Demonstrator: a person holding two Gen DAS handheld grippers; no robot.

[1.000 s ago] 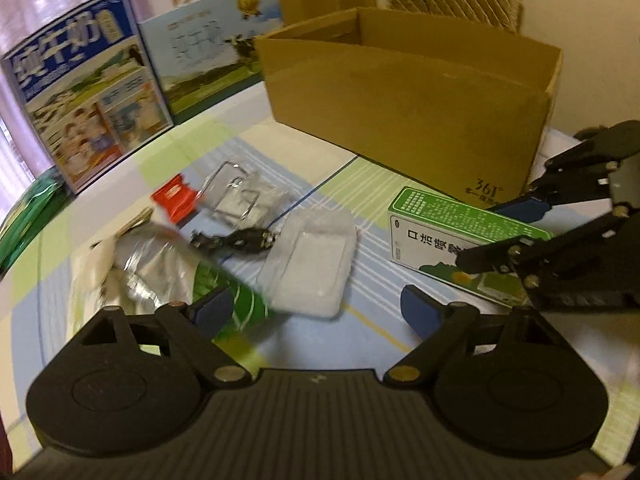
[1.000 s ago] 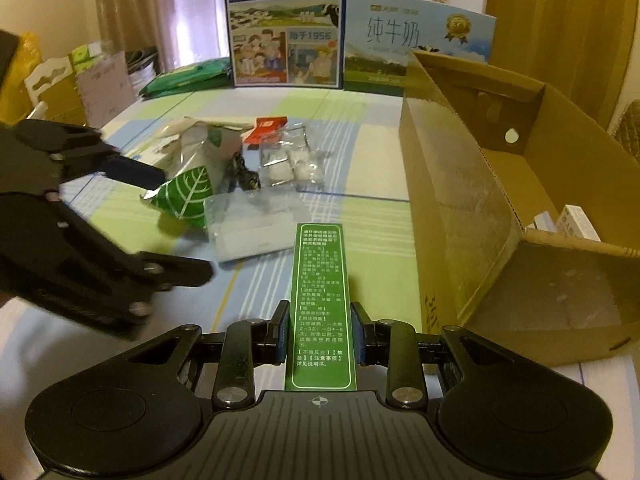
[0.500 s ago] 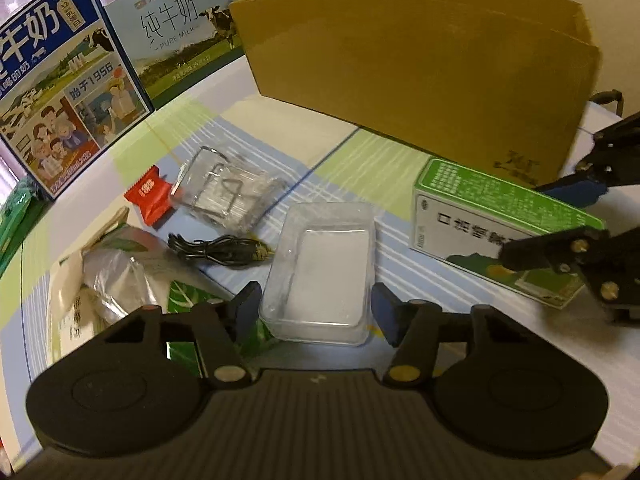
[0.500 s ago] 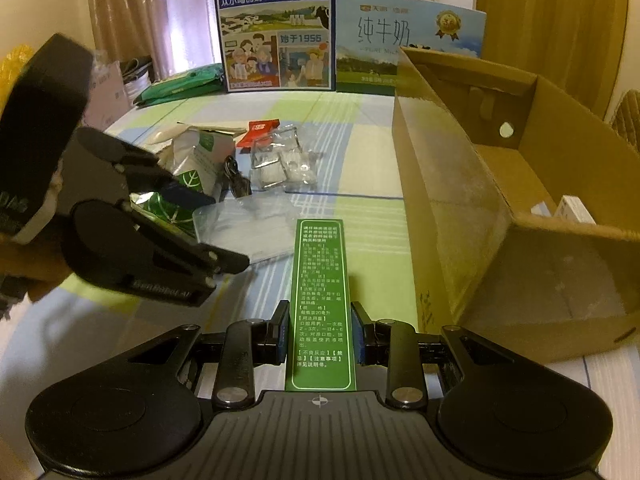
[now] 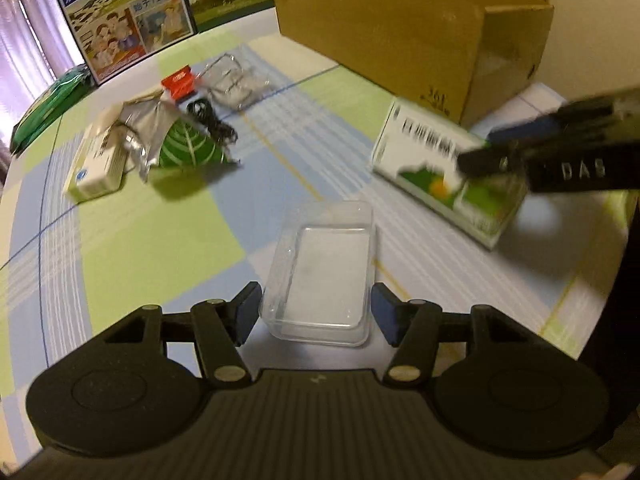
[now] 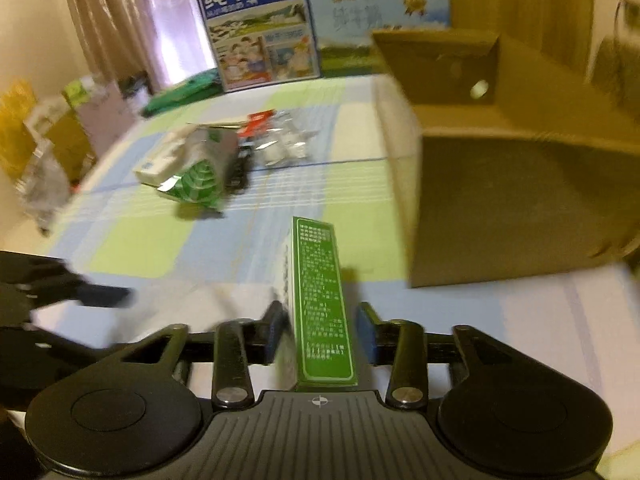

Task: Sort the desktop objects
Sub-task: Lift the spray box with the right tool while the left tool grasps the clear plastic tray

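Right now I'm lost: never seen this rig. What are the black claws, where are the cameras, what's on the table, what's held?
No robot: a person holds a two-finger gripper in each hand, and a fisheye camera on each looks along its fingers. One picture is the left gripper's view, the other the right's. The left gripper is open around a clear case lying on the table. The right gripper is shut on a green box, apparently lifted, beside a cardboard carton. Further back lie a foil pouch, a black cable and a white packet.
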